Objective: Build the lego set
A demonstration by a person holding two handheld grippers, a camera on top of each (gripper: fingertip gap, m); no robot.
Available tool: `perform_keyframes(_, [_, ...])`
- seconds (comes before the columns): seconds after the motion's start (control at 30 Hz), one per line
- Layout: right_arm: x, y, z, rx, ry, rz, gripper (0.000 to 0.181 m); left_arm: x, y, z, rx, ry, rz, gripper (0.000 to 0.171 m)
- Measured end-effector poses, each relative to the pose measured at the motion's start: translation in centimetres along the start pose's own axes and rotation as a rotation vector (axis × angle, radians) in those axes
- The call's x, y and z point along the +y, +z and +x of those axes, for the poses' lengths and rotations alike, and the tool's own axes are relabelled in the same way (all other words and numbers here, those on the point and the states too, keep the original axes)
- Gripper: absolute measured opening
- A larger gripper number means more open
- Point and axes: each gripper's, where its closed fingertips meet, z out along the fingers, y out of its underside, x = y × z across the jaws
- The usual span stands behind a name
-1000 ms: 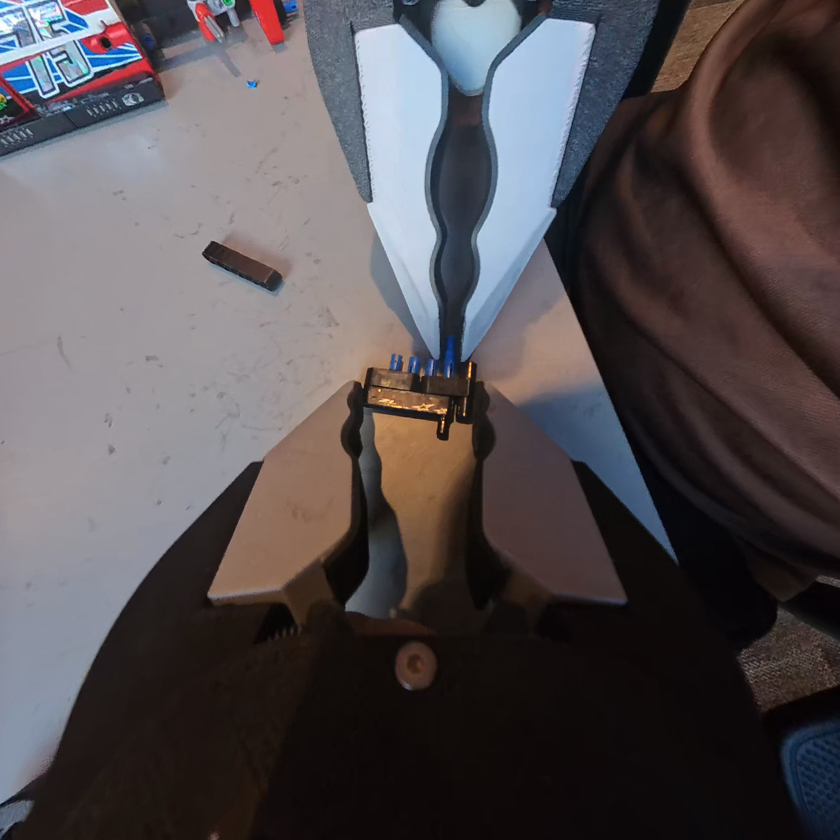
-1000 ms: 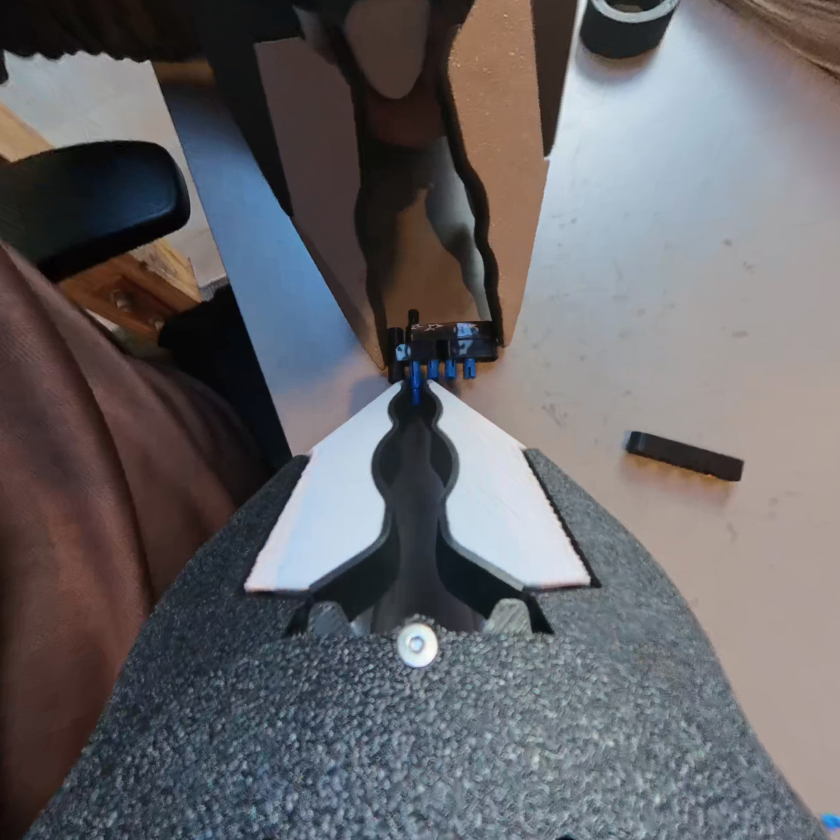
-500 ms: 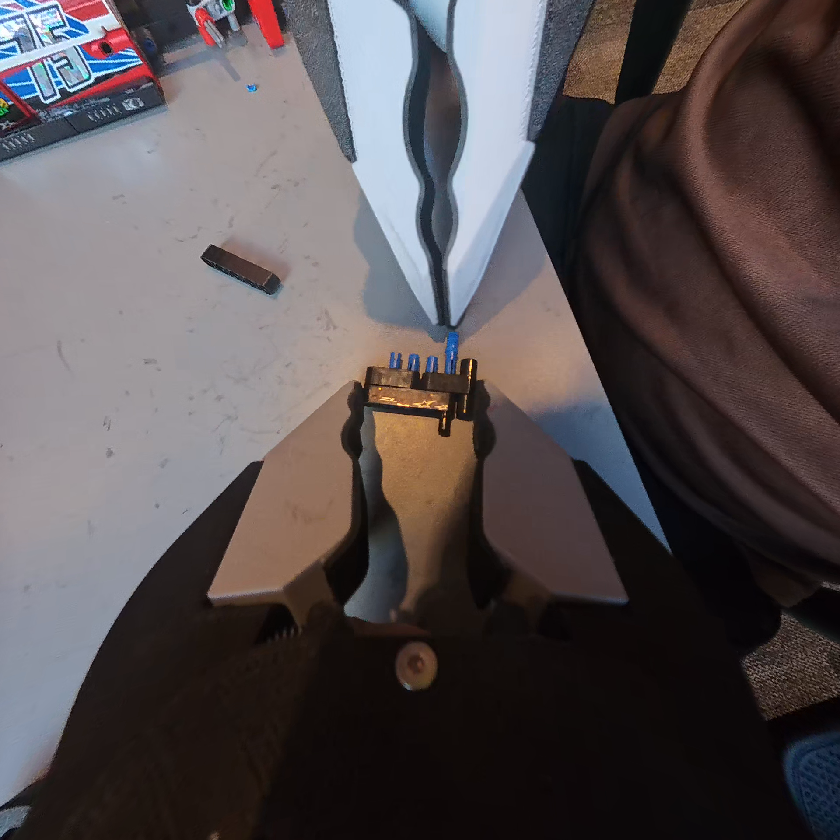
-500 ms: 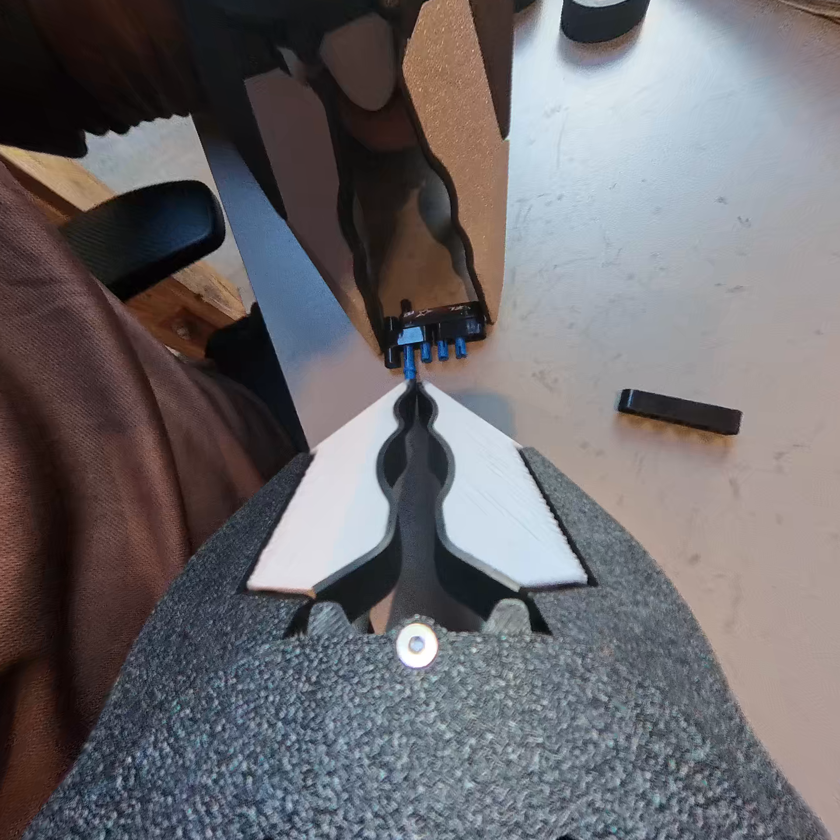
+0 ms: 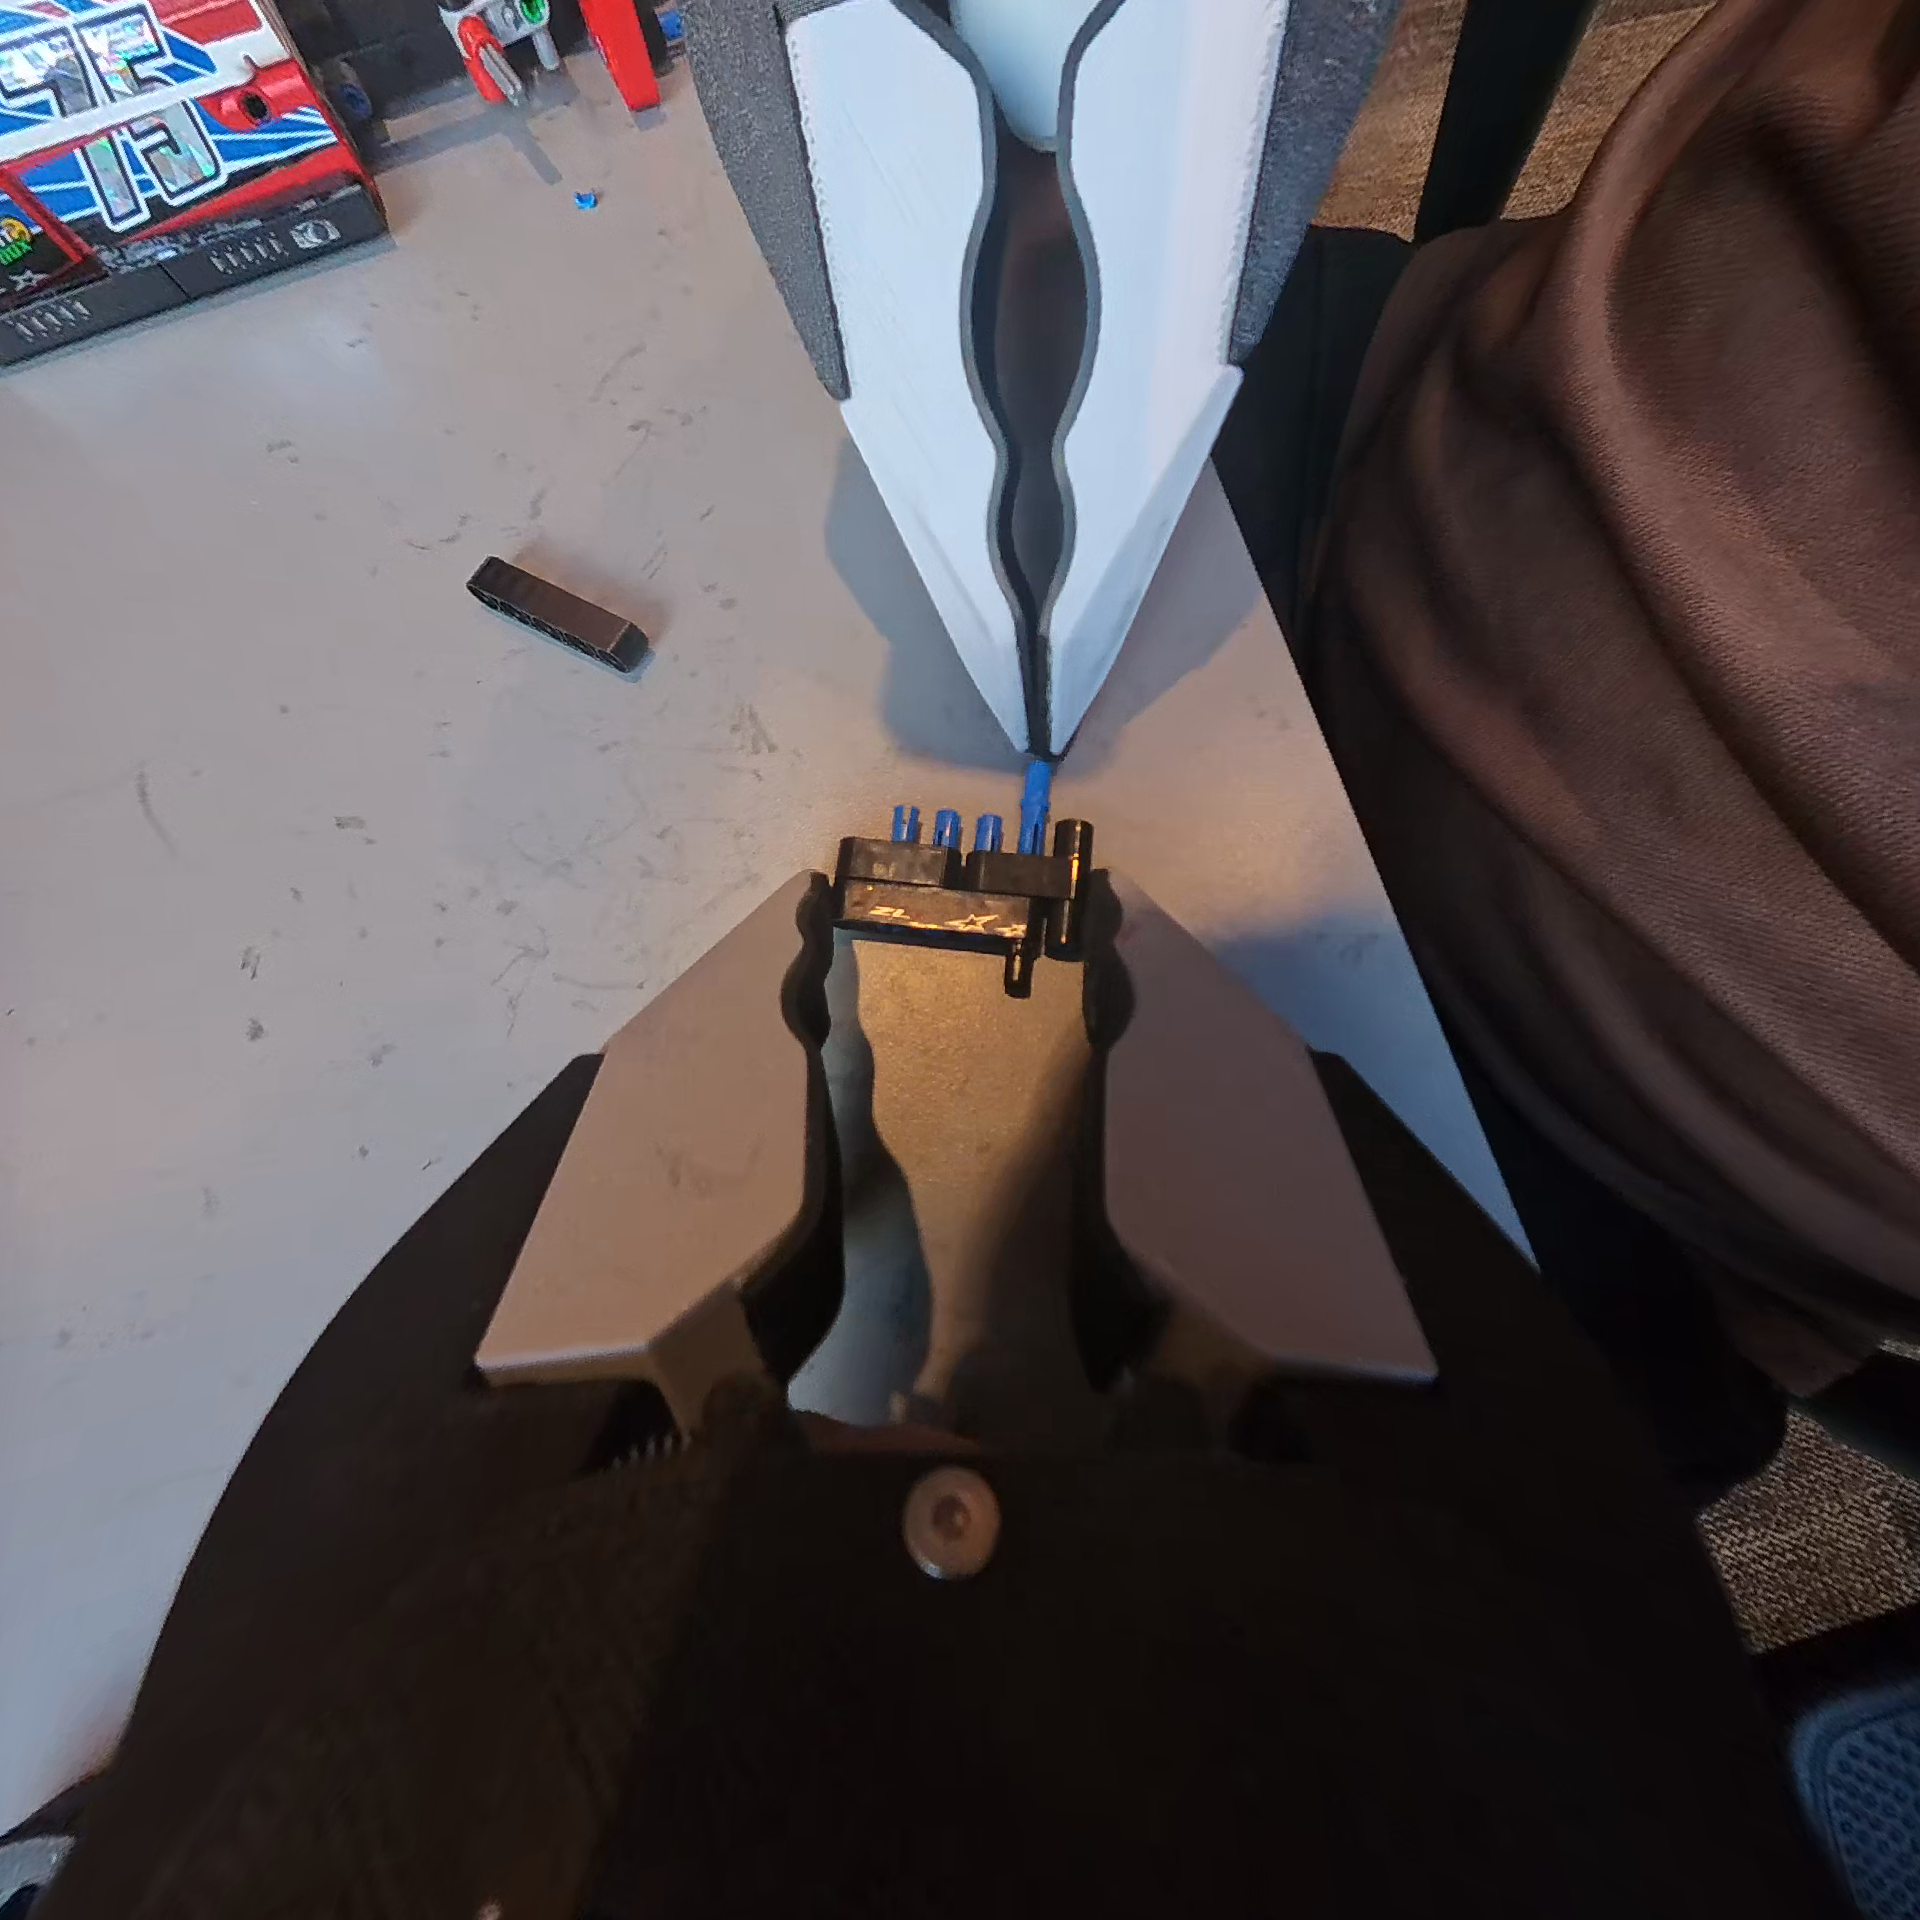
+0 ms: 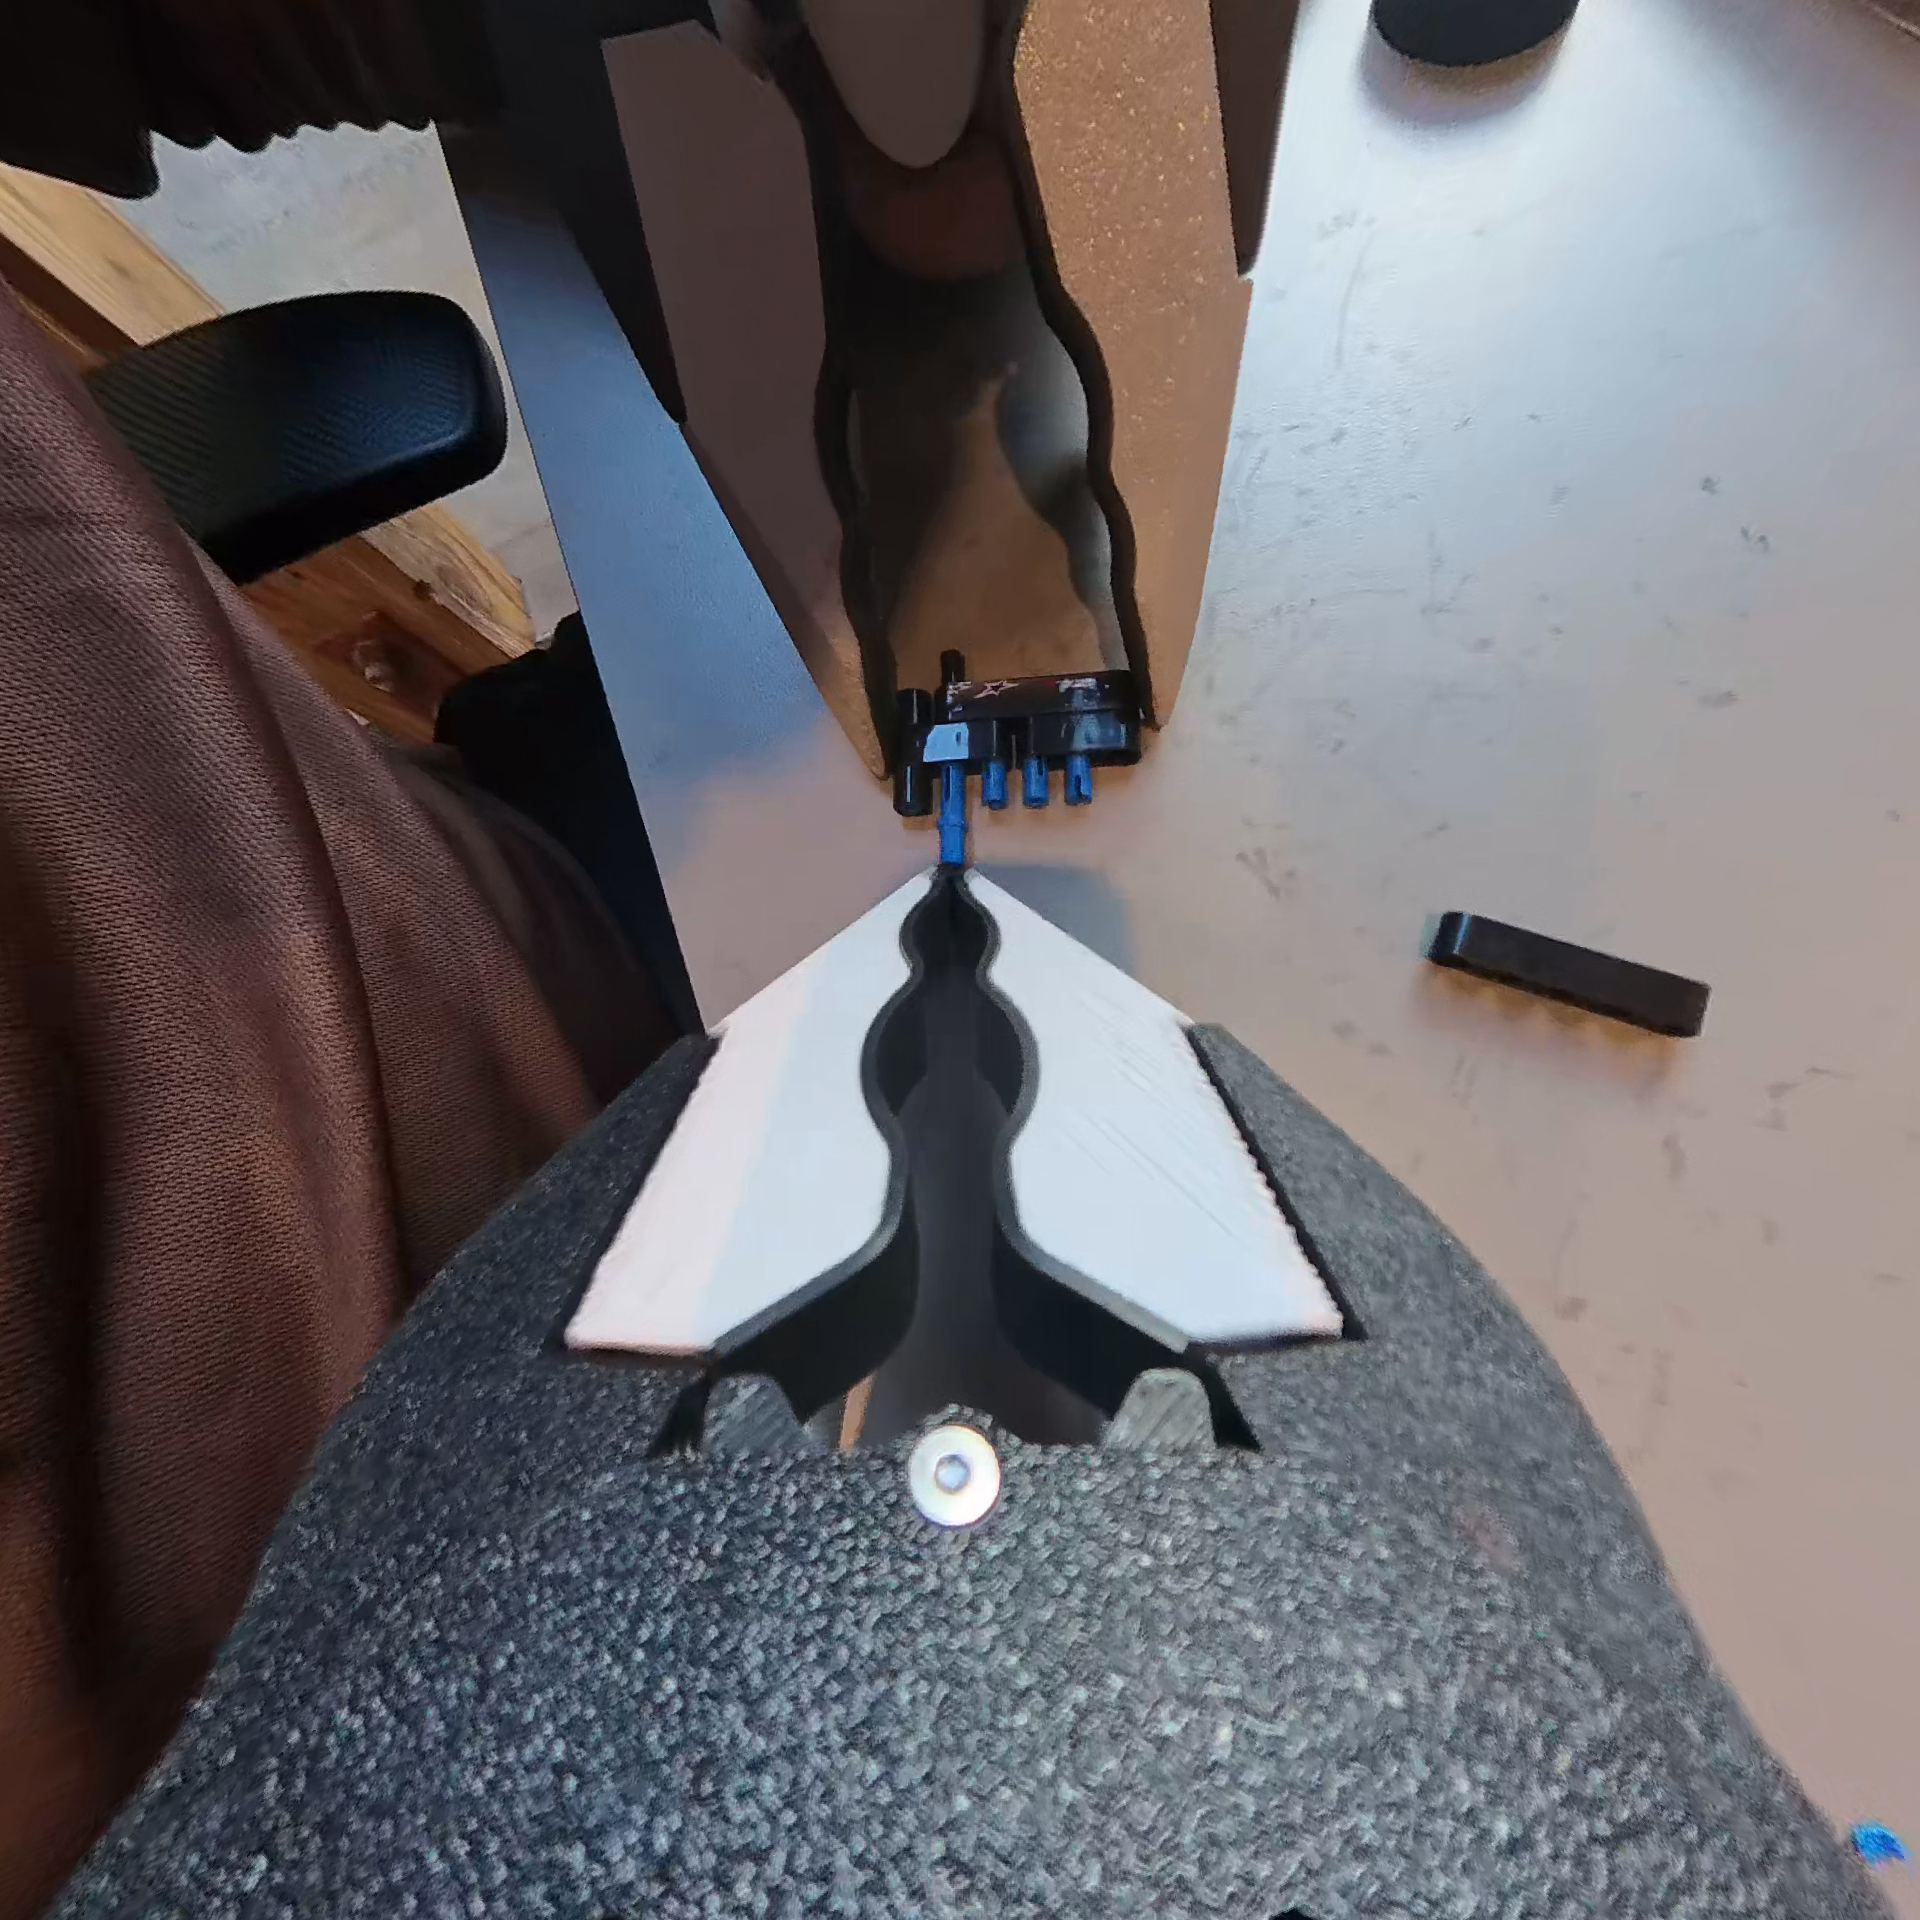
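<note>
My left gripper (image 5: 961,904), with grey-brown fingers, is shut on a small black lego assembly (image 5: 935,914) and holds it just above the table. A row of blue pins (image 5: 945,828) sticks out of its far side; one blue pin (image 5: 1036,795) stands out farther. My right gripper (image 5: 1039,743), with white fingers, faces the left one with jaws shut, its tips at the end of that long pin. In the right wrist view the right gripper (image 6: 951,878) meets the long pin (image 6: 951,826) below the assembly (image 6: 1039,717) in the left gripper (image 6: 1023,727).
A loose black beam (image 5: 556,618) lies on the table, also in the right wrist view (image 6: 1569,971). A lego box (image 5: 156,177) and red parts (image 5: 618,52) stand at the back. A person's brown garment (image 5: 1610,727) and a chair armrest (image 6: 301,416) lie past the table edge. My left and right fingertips are right by each other.
The right gripper, first closed around the long blue pin, drew back off it and now sits with shut tips at the pin's end. The left gripper and assembly have stayed put.
</note>
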Motion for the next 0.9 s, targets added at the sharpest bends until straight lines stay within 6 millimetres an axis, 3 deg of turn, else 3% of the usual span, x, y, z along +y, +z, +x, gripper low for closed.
perform_keyframes(0.3, [-0.33,0.37,0.09,0.014,-0.042,-0.005,0.0,-0.09,0.08,-0.02,-0.013,-0.008,-0.001,0.046])
perform_keyframes(0.9, [-0.58,-0.26,0.57,-0.002,0.041,0.039,0.005,-0.23,0.03,-0.13,-0.032,-0.027,0.001,0.047])
